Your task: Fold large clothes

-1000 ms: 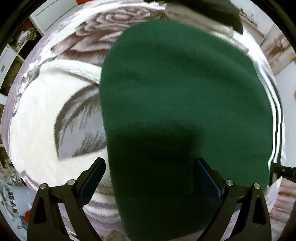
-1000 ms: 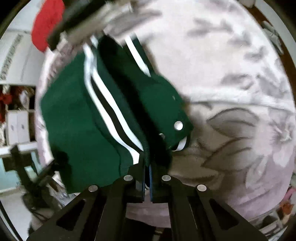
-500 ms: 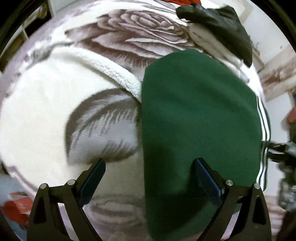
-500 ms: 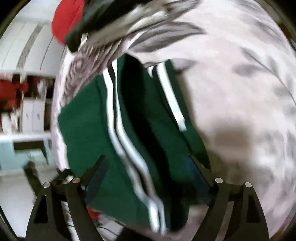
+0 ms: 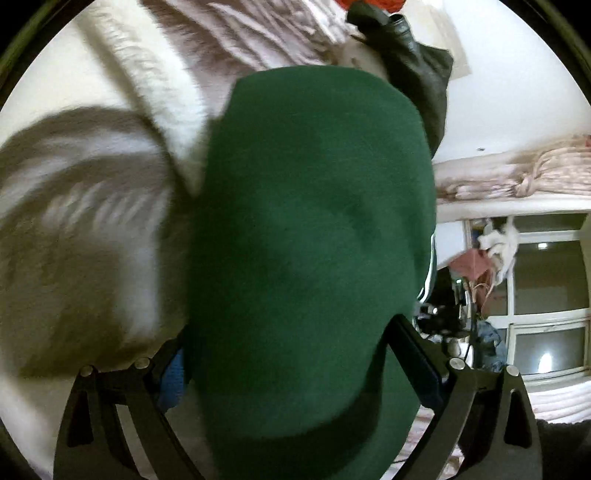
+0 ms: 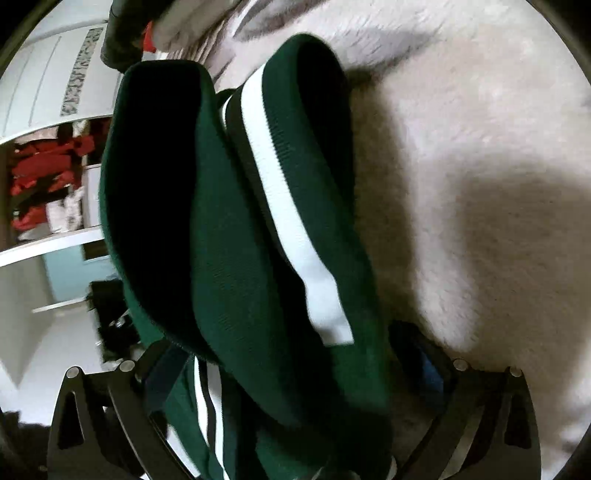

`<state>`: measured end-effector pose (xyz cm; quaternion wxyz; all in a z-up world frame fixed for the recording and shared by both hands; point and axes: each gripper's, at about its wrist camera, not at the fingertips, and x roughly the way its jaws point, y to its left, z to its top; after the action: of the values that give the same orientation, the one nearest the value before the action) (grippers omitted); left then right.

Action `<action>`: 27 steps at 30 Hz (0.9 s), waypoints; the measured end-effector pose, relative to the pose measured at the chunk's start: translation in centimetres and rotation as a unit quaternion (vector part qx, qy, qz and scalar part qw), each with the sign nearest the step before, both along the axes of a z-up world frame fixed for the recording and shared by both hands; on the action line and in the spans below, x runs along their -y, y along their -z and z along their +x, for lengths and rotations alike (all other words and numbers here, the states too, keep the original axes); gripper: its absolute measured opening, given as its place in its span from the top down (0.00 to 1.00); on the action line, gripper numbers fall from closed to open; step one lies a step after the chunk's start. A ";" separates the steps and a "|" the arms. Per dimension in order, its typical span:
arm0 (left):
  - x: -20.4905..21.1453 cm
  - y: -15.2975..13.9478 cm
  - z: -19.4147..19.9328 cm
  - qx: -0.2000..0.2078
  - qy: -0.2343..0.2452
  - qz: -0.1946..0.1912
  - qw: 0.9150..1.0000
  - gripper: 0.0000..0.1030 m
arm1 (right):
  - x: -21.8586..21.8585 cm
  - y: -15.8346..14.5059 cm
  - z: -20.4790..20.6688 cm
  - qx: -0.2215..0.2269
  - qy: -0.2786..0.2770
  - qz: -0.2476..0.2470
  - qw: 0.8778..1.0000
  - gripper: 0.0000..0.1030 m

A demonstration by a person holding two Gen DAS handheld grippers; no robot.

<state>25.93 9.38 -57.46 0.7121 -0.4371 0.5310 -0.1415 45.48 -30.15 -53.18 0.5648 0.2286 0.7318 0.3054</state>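
Observation:
A dark green garment (image 5: 310,236) with white and black stripes lies folded on a plush floral blanket (image 5: 74,229). In the left wrist view it fills the middle, and my left gripper (image 5: 295,365) is open with the folded cloth lying between its wide-spread fingers. In the right wrist view the garment's striped folded edge (image 6: 288,206) runs up from between the fingers. My right gripper (image 6: 295,369) is open, its fingers standing either side of the thick folded stack. The lower ends of the cloth are hidden behind the gripper bodies.
A black garment (image 5: 413,62) and something red (image 5: 373,4) lie on the blanket beyond the green one. A window (image 5: 546,295) and bedding show at the right. Shelves with red items (image 6: 44,184) show at the left in the right wrist view.
My right gripper opened from shut on the striped edge and moved in over the stack. My left gripper moved in lower and closer, so the green cloth now lies between its fingers.

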 end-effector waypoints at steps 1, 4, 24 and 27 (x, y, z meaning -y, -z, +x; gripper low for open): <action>0.3 -0.1 0.2 0.007 0.000 0.004 1.000 0.06 | -0.3 0.1 0.0 -0.005 -0.007 0.013 1.000 0.00; -0.1 -0.1 0.2 0.022 -0.009 -0.007 1.000 0.13 | -1.7 0.8 0.1 -0.020 -0.024 0.033 0.999 0.00; -0.7 -12.3 6.8 0.104 0.082 -0.001 0.991 0.22 | -0.2 -14.2 -2.0 0.065 0.125 0.103 0.985 0.57; -1.0 -15.5 10.0 0.118 0.100 -0.008 0.988 0.22 | 0.1 -18.4 -0.7 0.085 0.138 0.095 0.982 0.57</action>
<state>35.96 10.33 -41.95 0.7483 -0.3679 0.4832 -0.2668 44.78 -30.24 -34.82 0.6373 0.3536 0.6101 0.3108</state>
